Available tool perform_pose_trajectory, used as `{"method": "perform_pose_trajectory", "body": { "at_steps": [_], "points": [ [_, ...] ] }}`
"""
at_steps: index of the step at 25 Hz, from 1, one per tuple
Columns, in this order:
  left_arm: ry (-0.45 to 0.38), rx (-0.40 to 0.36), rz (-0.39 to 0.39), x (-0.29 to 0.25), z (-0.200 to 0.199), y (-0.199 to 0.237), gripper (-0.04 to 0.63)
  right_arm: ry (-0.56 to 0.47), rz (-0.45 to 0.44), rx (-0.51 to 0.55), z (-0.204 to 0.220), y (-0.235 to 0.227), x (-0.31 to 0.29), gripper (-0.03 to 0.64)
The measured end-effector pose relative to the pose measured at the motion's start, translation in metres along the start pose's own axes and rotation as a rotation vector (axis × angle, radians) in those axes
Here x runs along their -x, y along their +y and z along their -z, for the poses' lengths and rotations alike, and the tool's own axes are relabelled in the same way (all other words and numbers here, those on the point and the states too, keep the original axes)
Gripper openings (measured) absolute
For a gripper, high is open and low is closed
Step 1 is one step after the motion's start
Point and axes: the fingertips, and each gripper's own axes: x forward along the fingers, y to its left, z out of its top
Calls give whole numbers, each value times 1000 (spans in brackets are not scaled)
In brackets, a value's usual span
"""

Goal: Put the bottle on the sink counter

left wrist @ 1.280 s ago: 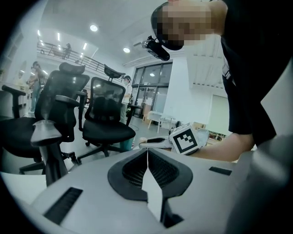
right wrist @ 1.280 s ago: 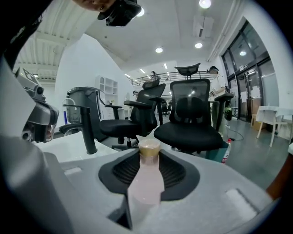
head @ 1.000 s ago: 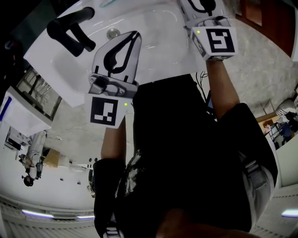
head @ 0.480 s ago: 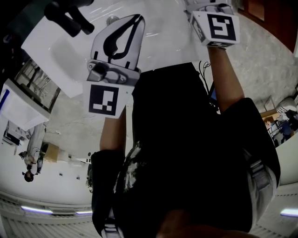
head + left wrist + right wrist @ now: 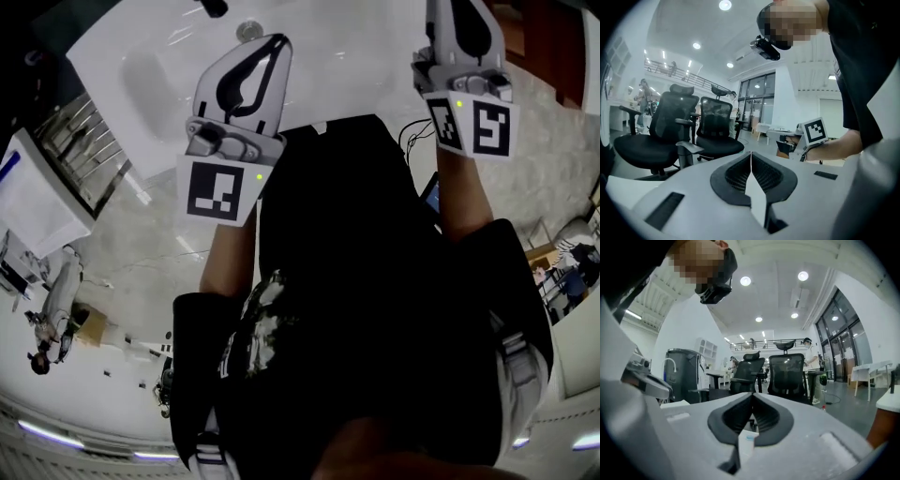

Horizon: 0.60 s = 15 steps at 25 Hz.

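Observation:
No bottle shows in any view. In the head view a white sink basin (image 5: 178, 75) with a round drain (image 5: 249, 31) lies at the top, beyond both raised grippers. My left gripper (image 5: 277, 41) hangs over the basin's near edge, its jaws closed tip to tip with nothing between them. My right gripper (image 5: 461, 14) is held up at the top right, its tips at the frame's edge. In the right gripper view its jaws (image 5: 752, 393) meet, and nothing is held. Both gripper views look out into an office room, away from the sink.
A black faucet tip (image 5: 214, 7) pokes in at the top edge. Metal rails (image 5: 89, 141) and a white box (image 5: 37, 211) sit left of the sink. Black office chairs (image 5: 677, 126) (image 5: 787, 373) and a dark bin (image 5: 682, 373) stand in the room. My right gripper's marker cube (image 5: 813, 132) shows in the left gripper view.
The right gripper has moved right and turned, its marker cube now lower. The black faucet has slid nearly out of the top of the view. The left gripper has barely moved.

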Motion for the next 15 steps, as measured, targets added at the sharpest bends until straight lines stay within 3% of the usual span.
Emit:
{"method": "perform_pose_trajectory", "body": {
  "at_steps": [3,10,15],
  "points": [
    [-26,-36,1,46,-8,-4,15,-30,-7,-57,-22,40,27,-5],
    [-135,-88,-89,163,-35,10,15,12,-188,-125,-58,195,79,-6],
    [-138,-118,-120,249,-25,24,15,32,-266,-56,-66,303,110,-6]
  ]
}}
